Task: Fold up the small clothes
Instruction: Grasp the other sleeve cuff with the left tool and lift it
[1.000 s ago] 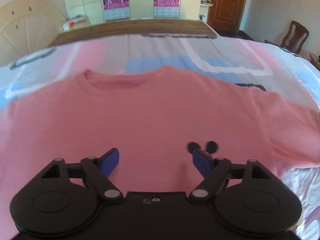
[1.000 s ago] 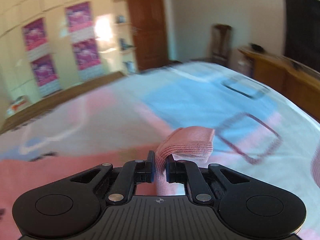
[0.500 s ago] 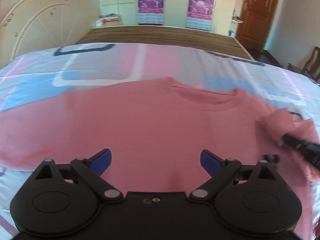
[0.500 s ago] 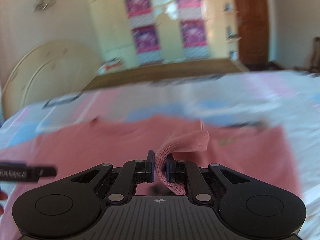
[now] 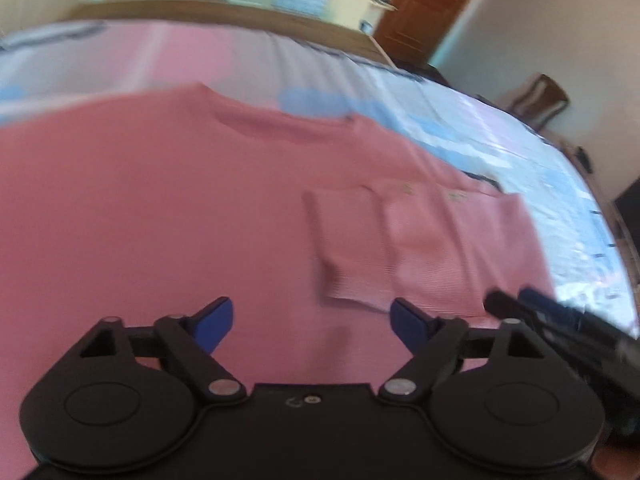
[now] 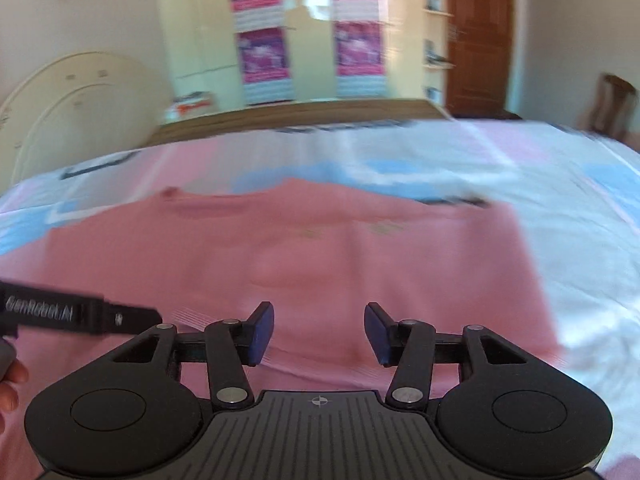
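Observation:
A pink knit sweater (image 5: 160, 208) lies flat on the bed, collar toward the far side. Its right sleeve (image 5: 384, 252) is folded inward across the body, cuff edge near my left gripper. My left gripper (image 5: 312, 320) is open and empty, just above the sweater's lower part. My right gripper (image 6: 319, 330) is open and empty over the folded sleeve area of the sweater (image 6: 320, 248). The right gripper also shows at the right edge of the left wrist view (image 5: 560, 320), and the left gripper shows at the left of the right wrist view (image 6: 72, 312).
The bed has a pink, blue and white patterned sheet (image 6: 520, 168). A wooden footboard (image 6: 300, 114) runs along the far edge. A cream headboard-like panel (image 6: 72, 96) stands far left, a brown door (image 6: 476, 36) and a wooden chair (image 5: 540, 100) far right.
My right gripper carried the sleeve inward over the sweater, opened and let it go; the sleeve now lies folded on the body. My left gripper stayed open and shifted its view.

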Tool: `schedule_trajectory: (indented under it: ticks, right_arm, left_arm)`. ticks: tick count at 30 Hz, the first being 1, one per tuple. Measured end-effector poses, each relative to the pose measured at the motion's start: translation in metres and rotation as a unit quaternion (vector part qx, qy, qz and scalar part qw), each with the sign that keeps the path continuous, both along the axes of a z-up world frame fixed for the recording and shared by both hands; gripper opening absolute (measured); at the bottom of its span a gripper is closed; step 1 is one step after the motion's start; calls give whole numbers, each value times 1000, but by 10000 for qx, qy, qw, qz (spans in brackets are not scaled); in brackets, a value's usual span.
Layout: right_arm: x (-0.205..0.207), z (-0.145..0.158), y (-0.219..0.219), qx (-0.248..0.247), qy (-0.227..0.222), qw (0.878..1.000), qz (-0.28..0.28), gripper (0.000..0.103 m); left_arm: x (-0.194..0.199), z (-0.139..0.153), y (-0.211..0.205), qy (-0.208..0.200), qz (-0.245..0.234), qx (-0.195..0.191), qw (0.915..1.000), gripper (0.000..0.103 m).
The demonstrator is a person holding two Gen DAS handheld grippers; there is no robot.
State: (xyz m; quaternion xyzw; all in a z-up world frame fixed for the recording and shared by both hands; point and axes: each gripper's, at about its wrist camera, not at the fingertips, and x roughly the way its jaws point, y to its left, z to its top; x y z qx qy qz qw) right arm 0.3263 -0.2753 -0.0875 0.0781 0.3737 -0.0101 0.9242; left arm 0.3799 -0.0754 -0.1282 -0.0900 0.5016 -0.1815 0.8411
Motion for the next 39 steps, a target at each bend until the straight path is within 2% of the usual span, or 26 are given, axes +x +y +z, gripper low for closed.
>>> schedule_trajectory:
  ticks: [2,4,7,9,10,12,15,19,23,24,26,28,32,35,39]
  right_arm:
    - [-9,-1,-19,-29,94,9996,-249,50]
    - [-19,-5,-32,-124,174,9988,-433,50]
    - [-30,-13,-47,-265,293,9970,-670,50]
    - [-36,-18,-57,-248,350,9958,-812,50]
    - [-41,-18,-64,-262,380,9951,-877,50]
    - [-43,-20,-70,-328,419,9935,-1009,52]
    - [-47,-26,-75,-401,453,9914,-1157,63]
    - [-42,-30,-75,-388,446,9915,-1162,65]
    - [-29,-30,-71,-385,296,9924,-1127,64]
    - [-25,-30,-69,-410,263,9926,-1116,63]
    - [-17,-31,-68,-359,257,9931,-1089,47]
    - [-11,-32,-68,-237,256,9940,-1033,19]
    - [-9,-33,-68,-201,251,9946,-987,11]
    - [-14,-36,-74,-243,280,9928,-1139,9]
    - [-17,-36,-75,-213,405,9933,-1058,10]
  left_arm:
    - [5,-11,-15,116,-64,-132,9998,56]
    - [7,-17,-21,103,47,-252,9996,52]
    - [12,-21,-24,26,248,-424,9988,51]
    - [15,-23,-24,-22,351,-587,9977,27]
    - [16,-27,-25,34,368,-662,9971,10]
    - [17,-31,-25,71,452,-748,9961,8]
    - [13,-20,-28,-208,327,-766,9963,6]
    - [16,17,-11,-516,466,-1223,9901,6]
    - [18,55,19,-1045,658,-1334,9833,6]
    - [16,60,30,-1104,743,-1335,9821,6]
    - [15,62,49,-1199,893,-1143,9821,6]
    - [13,52,70,-1160,1074,-859,9837,6]
    - [9,18,93,-814,1292,-370,9876,6]
    - [5,-1,94,-609,1261,-210,9899,6]
    - [2,-6,84,-620,1101,187,9918,8]
